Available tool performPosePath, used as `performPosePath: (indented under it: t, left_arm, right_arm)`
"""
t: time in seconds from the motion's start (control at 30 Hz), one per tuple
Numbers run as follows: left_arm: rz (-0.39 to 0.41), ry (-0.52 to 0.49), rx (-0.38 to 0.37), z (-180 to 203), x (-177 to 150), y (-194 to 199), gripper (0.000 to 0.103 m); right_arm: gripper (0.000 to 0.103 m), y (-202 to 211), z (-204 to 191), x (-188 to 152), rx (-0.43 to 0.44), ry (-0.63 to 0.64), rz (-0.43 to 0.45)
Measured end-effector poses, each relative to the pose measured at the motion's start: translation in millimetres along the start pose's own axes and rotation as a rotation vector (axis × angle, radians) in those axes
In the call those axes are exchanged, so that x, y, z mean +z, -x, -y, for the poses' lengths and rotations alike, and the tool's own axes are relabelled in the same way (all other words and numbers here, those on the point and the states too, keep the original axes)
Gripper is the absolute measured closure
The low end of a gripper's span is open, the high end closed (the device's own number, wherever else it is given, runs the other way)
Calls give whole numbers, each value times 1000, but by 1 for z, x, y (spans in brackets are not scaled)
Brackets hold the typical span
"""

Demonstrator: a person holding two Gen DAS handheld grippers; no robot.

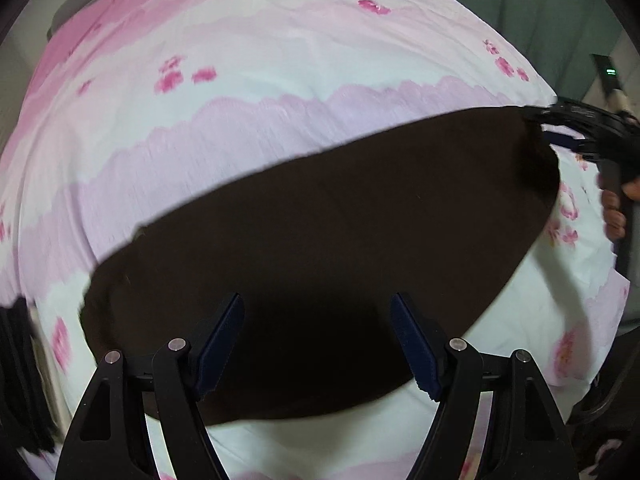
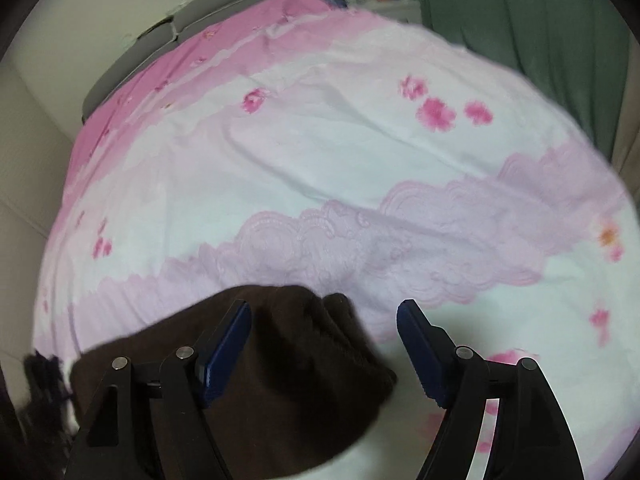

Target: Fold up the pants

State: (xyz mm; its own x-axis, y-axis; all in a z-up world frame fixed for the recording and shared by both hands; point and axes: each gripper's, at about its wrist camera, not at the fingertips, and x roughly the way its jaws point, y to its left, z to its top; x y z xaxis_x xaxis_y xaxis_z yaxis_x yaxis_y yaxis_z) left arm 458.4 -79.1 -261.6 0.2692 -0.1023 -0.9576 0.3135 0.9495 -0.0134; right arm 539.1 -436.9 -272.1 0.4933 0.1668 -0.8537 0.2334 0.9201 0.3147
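Dark pants (image 1: 320, 240) flat on pink floral bedsheet (image 1: 240, 60). Left gripper (image 1: 318, 344) and right gripper (image 2: 324, 350) both spread wide, apparently empty.

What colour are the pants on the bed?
Dark brown pants, plain with no pattern; clearest in the left wrist view.

Bed (image 2: 280, 152) — covered edge to edge by a bedspread (image 1: 248, 52) printed in bands of deep pink, pale pink, white and lilac, with scalloped lace-like borders and scattered pink blossoms; lightly creased. Grey headboard (image 2: 208, 20) at the far end.

Lying directly on the bedspread: dark brown pants (image 1: 320, 240) — one flat, smooth, elongated panel set diagonally across the near part. At the near left edge, a black fringed item (image 1: 20, 380), blurred, kind not discernible.
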Motion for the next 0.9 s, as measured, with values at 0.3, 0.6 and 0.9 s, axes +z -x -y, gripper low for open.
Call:
performPosePath:
  t: [0.3, 0.6, 0.9]
  left_arm:
    - [12, -18, 58, 24, 1, -2, 28]
    - [-12, -15, 56, 39, -1, -13, 28]
    - [-36, 51, 56, 26, -14, -12, 28]
  right_arm:
    - [38, -59, 37, -24, 45, -177, -180]
    - [38, -87, 54, -36, 129, -330, -216]
    - [55, -79, 41, -41, 112, -266, -213]
